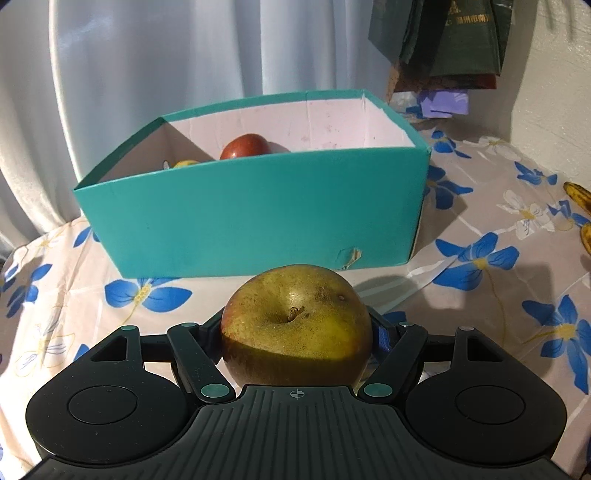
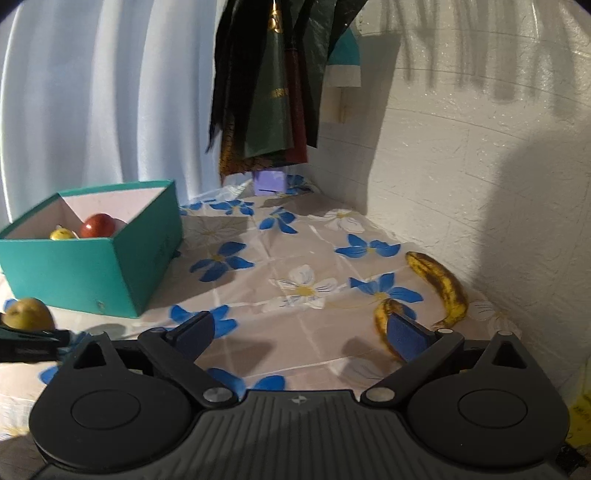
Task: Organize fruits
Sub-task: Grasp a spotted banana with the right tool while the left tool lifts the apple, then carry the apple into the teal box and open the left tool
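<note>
With the left gripper (image 1: 295, 332) clamped on the yellow-green russeted apple (image 1: 295, 325) (right gripper (image 2: 301, 332) gaped empty), clearing the teal cardboard box (image 1: 251, 214) wall first seemed advisable.

I see a yellow-green, brown-russeted round apple (image 1: 295, 325) before a teal cardboard box (image 1: 251, 214) with a pale pink lining. The beige tablecloth (image 2: 295, 251) carries blue and white flowers; the curved banana (image 2: 439, 284) is yellow, mottled brown.

Gold lettering marks the dark green hanging cloth (image 1: 467, 33) at one o'clock, too small and blurred to read; no other text shows.
</note>
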### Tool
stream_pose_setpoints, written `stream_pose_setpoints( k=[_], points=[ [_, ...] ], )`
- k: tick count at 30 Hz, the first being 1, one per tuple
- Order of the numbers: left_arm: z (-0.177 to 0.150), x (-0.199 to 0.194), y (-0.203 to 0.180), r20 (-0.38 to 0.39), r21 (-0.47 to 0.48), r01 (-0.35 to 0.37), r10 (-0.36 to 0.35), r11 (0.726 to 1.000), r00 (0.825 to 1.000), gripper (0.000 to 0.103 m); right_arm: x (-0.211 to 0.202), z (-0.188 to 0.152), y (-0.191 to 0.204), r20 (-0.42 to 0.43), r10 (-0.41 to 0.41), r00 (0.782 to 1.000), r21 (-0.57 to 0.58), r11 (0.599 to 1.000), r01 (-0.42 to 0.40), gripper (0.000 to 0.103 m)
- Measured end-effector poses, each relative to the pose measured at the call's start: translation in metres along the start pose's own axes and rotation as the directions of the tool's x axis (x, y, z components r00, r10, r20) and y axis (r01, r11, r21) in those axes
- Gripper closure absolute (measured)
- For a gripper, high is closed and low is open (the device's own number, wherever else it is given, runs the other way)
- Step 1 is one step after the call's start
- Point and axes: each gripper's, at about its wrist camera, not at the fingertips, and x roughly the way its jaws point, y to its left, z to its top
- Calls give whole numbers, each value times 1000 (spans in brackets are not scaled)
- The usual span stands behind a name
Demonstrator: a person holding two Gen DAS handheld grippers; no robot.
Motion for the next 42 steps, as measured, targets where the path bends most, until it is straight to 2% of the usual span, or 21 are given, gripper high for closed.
stream_pose_setpoints(
  k=[4, 7, 8, 11, 13, 16, 18, 20, 23, 26, 32, 37, 42],
  points=[
    [4, -16, 1, -4, -36, 41, -41, 999, 999, 26, 41, -6, -23, -56, -120, 991, -56, 992, 116, 11],
    [5, -24, 0, -11, -40, 63, -63, 997, 998, 26, 73, -11, -38, -116, -144, 983, -84, 987, 135, 20],
    [5, -26, 0, -12, -39, 64, -65, 997, 998, 26, 81, -13, -42, -138, -154, 978, -85, 986, 143, 28],
    [5, -30, 0, -16, -45, 69, -69, 997, 997, 26, 99, -16, -53, -169, -152, 974, -90, 986, 139, 33],
    [5, -31, 0, -20, -52, 69, -70, 996, 997, 26, 106, -13, -56, -184, -146, 972, -112, 986, 127, 41],
    [6, -31, 0, -27, -68, 73, -75, 995, 997, 26, 116, -11, -61, -219, -130, 967, -131, 986, 103, 43],
    [7, -31, 1, -28, -76, 71, -74, 995, 997, 26, 125, -10, -62, -251, -138, 958, -163, 982, 99, 49],
    [8, -32, 1, -27, -75, 68, -70, 995, 997, 26, 130, -10, -64, -248, -117, 962, -169, 983, 75, 58],
    [9, -33, 2, -26, -84, 67, -70, 994, 997, 26, 133, -7, -64, -250, -101, 963, -172, 983, 58, 65],
    [12, -37, 4, -22, -90, 60, -62, 994, 998, 26, 129, -3, -63, -230, -103, 968, -148, 986, 70, 69],
    [24, -45, 11, 17, -110, 45, -44, 993, 999, 26, 89, 20, -63, -109, -67, 992, -17, 998, 66, 71],
    [38, -49, 19, 36, -125, 32, -28, 992, 999, 26, 59, 38, -55, -15, 24, 1000, 80, 997, -23, 71],
    [53, -55, 25, 68, -123, 5, 3, 992, 998, 25, 40, 56, -37, 58, 104, 993, 110, 988, -110, 71]
  ],
)
